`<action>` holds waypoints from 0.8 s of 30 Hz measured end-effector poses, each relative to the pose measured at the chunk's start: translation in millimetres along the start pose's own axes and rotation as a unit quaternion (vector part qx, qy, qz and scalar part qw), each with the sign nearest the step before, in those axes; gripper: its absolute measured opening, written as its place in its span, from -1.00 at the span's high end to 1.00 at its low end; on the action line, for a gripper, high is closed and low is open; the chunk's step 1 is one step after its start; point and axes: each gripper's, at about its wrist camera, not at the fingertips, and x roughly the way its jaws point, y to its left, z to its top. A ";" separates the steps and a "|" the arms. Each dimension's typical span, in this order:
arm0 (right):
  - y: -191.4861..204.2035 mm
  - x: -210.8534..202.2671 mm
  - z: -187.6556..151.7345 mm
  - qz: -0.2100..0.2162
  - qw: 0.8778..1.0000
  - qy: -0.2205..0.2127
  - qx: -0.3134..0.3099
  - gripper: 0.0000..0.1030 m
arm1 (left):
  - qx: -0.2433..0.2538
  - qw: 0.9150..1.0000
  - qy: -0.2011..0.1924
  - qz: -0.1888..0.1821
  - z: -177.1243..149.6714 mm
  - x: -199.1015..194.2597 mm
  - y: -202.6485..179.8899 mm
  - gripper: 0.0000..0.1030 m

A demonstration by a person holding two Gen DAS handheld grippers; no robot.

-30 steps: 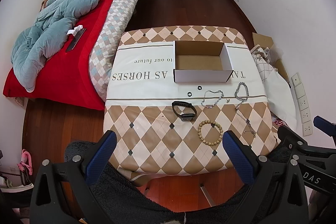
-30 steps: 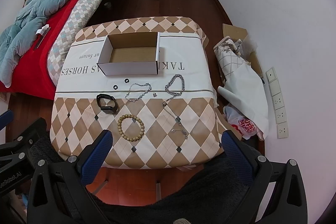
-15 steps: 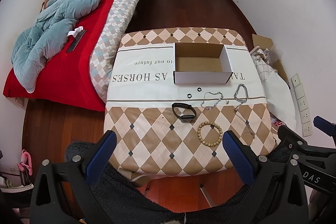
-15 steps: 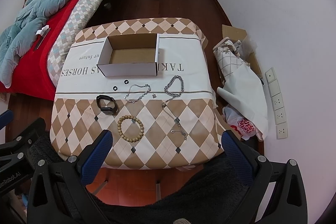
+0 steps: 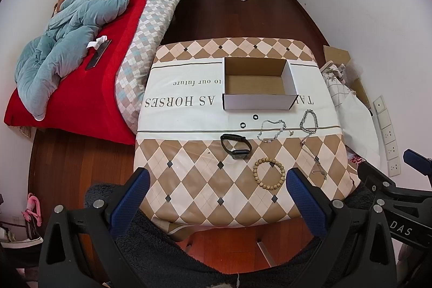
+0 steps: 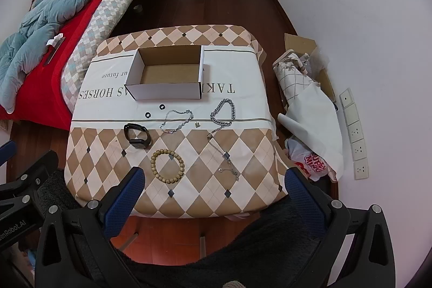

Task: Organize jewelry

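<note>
Both my claws hang above the near edge of the table [image 5: 189,180], well short of the jewelry. The left claw [image 5: 216,193] is spread wide and holds nothing; the right claw [image 6: 213,190] is just as wide and just as empty. Ahead of me the cardboard box [image 5: 257,84] sits open at the far side. In front of it lie two small black rings [image 5: 249,120], a black wristband [image 5: 236,146], a wooden bead bracelet [image 5: 269,173], a silver bracelet [image 5: 271,127], a thicker silver chain [image 5: 308,121] and a thin necklace [image 5: 316,161], all apart from the box.
</note>
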 end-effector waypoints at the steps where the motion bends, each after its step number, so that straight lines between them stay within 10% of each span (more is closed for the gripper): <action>1: 0.0 0.0 -0.1 0.000 1.000 0.000 0.000 -1.00 | 0.000 1.000 -0.001 0.000 -0.4 -0.7 -0.1 -0.99; 14: -1.4 -3.0 0.7 -0.002 1.000 -0.001 0.007 -1.00 | 0.001 1.000 -0.005 0.002 0.2 4.0 0.3 -0.99; 24: -20.0 70.7 26.6 -0.002 0.998 0.031 0.048 -1.00 | 0.024 0.995 -0.019 0.097 23.9 70.5 16.8 -0.99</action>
